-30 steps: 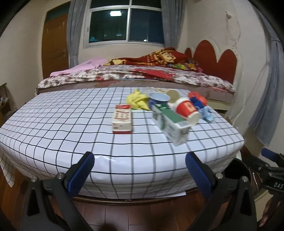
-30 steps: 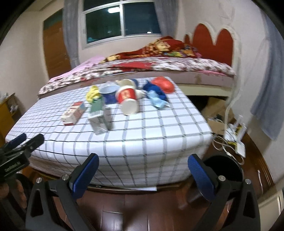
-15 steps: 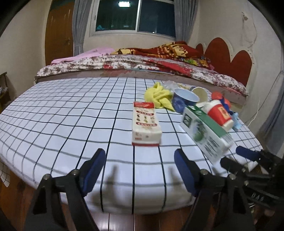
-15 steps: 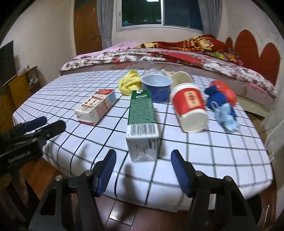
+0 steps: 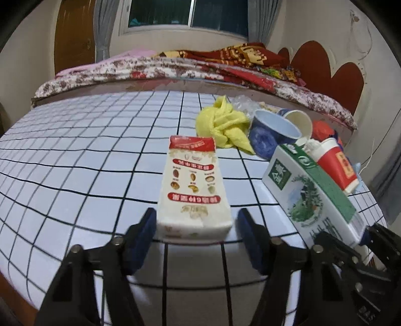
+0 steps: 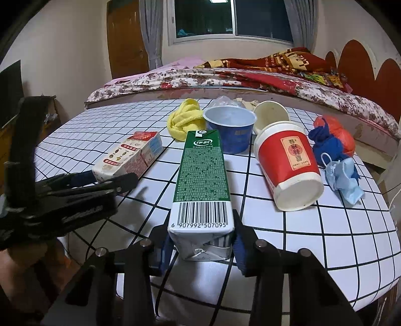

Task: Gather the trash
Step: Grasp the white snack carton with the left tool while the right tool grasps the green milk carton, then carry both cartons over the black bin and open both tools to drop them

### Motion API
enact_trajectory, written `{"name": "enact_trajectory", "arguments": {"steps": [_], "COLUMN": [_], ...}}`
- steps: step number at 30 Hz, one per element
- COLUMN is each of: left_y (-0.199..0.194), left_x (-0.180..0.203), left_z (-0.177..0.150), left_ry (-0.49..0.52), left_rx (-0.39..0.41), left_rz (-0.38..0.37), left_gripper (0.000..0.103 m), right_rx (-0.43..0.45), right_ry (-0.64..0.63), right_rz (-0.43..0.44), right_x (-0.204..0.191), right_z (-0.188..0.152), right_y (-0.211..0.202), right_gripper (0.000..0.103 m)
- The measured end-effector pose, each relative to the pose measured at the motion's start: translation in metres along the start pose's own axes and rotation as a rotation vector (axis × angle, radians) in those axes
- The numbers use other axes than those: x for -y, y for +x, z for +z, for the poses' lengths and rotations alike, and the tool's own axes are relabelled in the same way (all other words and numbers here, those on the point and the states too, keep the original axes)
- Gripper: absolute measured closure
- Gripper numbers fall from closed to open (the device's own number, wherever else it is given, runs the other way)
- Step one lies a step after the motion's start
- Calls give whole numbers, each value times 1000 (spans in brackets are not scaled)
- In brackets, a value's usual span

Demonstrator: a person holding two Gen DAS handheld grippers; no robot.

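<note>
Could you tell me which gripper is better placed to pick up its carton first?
Probably right: the right gripper has its pads against the green milk carton, while the left gripper shows gaps beside the white carton.

The left gripper (image 5: pixel 196 232) was spread wide, low and level. The right gripper (image 6: pixel 201 247) sat narrower, pads (image 6: pixel 239 247) pressing inward.

A grid-patterned table (image 5: pixel 75 160) stands before a bed (image 6: pixel 225 77) piled with blankets. Behind are a window (image 6: pixel 233 17) and a wooden door (image 6: pixel 125 37).
</note>
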State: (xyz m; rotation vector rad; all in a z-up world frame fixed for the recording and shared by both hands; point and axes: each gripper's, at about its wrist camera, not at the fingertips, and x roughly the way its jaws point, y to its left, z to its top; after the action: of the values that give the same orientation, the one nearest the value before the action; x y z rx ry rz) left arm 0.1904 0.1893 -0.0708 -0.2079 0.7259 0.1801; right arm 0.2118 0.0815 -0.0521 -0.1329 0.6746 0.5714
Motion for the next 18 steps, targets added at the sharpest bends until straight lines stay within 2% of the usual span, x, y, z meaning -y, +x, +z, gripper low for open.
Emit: {"name": "enact_trajectory", "arguments": {"steps": [3, 11, 18], "left_y": [-4, -52, -83], "left_x": [-2, 10, 47], "left_z": [0, -7, -9], "left_ry": [16, 56, 113], "left_rx": [20, 106, 150], "left_rz": [9, -36, -84], "left_gripper": [50, 51, 51], "right_rx": [14, 87, 153], "right_ry": [-16, -45, 4], "right_rz": [-3, -13, -93], "right_x": [-2, -2, 27], "right_z": [-2, -7, -16], "right_y": [-4, -44, -91], "right_gripper": [62, 62, 62]}}
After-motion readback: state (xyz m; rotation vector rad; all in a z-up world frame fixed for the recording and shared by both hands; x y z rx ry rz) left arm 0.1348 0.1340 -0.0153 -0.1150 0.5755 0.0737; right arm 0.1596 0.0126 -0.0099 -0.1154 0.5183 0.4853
